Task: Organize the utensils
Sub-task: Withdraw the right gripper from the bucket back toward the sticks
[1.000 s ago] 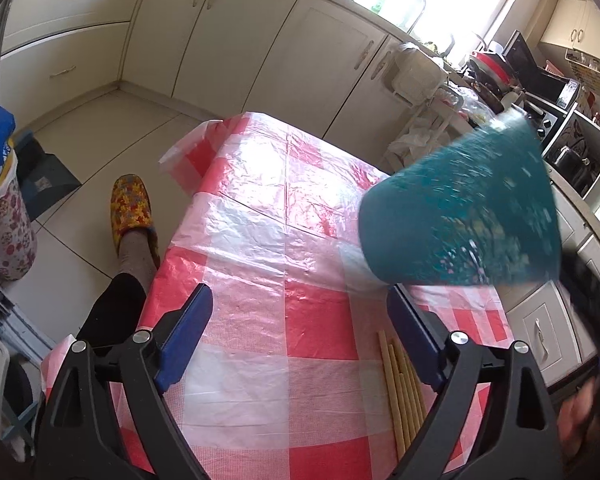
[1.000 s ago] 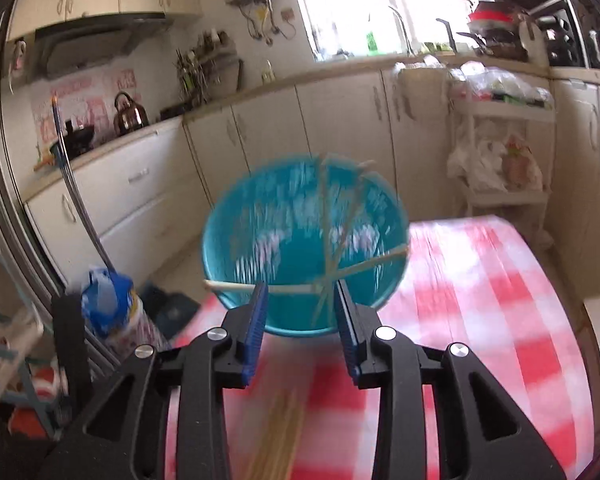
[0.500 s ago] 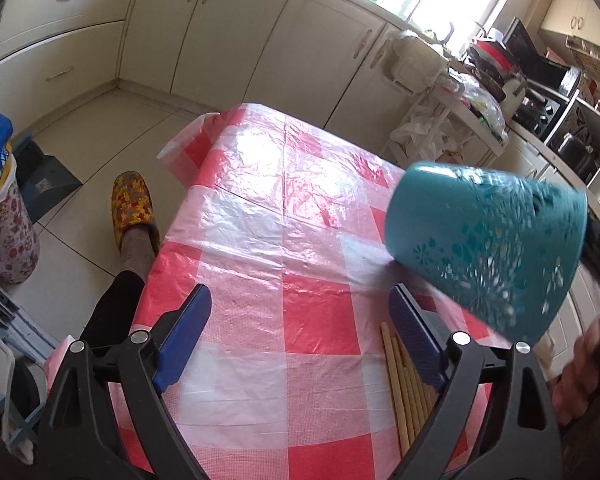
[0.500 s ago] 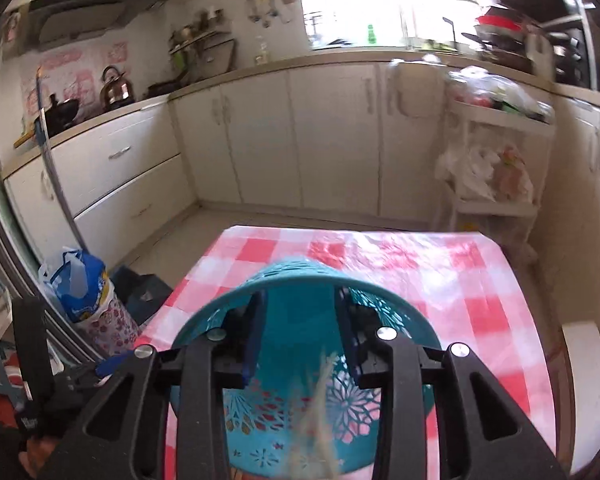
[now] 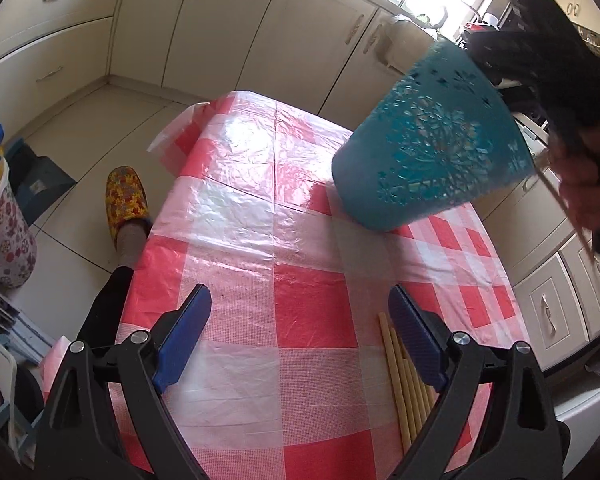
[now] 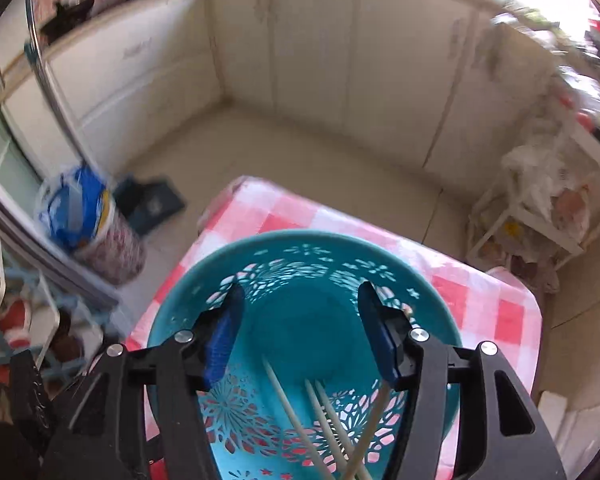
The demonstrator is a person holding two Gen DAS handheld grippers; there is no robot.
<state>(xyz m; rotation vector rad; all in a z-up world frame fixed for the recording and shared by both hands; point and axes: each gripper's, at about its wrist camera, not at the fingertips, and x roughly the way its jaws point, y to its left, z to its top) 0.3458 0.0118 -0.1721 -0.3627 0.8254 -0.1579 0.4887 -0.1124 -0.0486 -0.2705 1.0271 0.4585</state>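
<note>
A teal perforated utensil holder (image 5: 432, 152) hangs tilted in the air above the red-checked table (image 5: 260, 240), at the right gripper. In the right wrist view I look into the holder (image 6: 300, 320), with several pale chopsticks (image 6: 320, 420) leaning inside it. The right gripper (image 6: 300, 332) has its fingers spread wide inside the holder's mouth; I cannot tell what it presses on. My left gripper (image 5: 300, 332) is open and empty, low over the table's near part. A bundle of yellow chopsticks (image 5: 400, 372) lies on the table by its right finger.
Cream kitchen cabinets (image 5: 220, 20) run behind the table. A foot in a yellow slipper (image 5: 124, 200) is on the floor at the table's left. A floral bin with a blue bag (image 6: 88, 224) stands on the floor. A white rack with bags (image 6: 540, 200) stands at right.
The holder has swung from lying tilted beside the left gripper to higher up and further right. The right gripper's fingers, narrow before, now stand wide apart. The left gripper has barely moved.
</note>
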